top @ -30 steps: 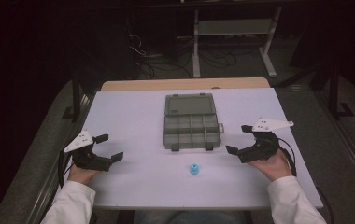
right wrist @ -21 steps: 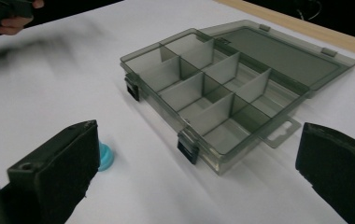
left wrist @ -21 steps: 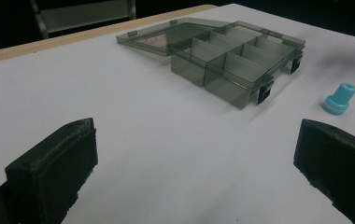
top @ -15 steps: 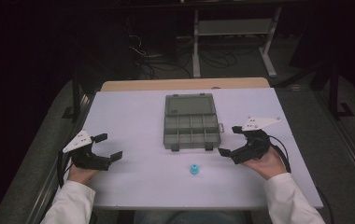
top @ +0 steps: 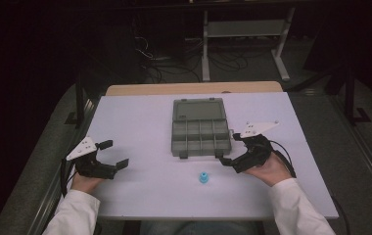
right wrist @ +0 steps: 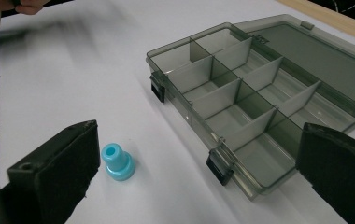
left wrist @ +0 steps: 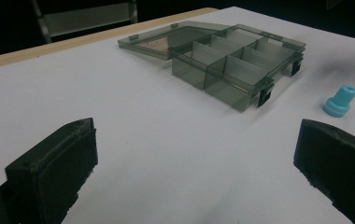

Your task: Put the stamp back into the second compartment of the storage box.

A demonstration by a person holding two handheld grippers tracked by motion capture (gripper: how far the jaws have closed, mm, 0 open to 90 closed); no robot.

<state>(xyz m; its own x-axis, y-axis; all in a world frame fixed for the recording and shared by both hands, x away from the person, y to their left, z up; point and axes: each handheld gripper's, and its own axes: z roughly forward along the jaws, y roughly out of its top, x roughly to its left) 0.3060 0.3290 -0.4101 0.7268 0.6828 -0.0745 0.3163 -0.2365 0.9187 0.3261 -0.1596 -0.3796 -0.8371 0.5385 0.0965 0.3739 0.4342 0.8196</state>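
Observation:
A smoky grey compartment box point(top: 199, 129) lies open at the middle of the white table point(top: 140, 122), its lid flat behind it and its compartments empty point(right wrist: 241, 107) point(left wrist: 231, 60). A small blue plastic piece point(top: 203, 177) stands upright just in front of the box point(right wrist: 117, 162) point(left wrist: 340, 100). My right gripper point(top: 230, 150) is open at the box's front right corner, a short way right of the blue piece. My left gripper point(top: 113, 153) is open near the table's left edge, with nothing between its jaws.
A wooden strip point(top: 194, 88) borders the table's far edge. Beyond it the floor is dark, with cables and a metal stand point(top: 243, 29). A person's white sleeves point(top: 296, 205) come in from the bottom.
My right gripper has moved left and nearer, toward the box's front right corner and the blue piece. The left gripper has hardly moved.

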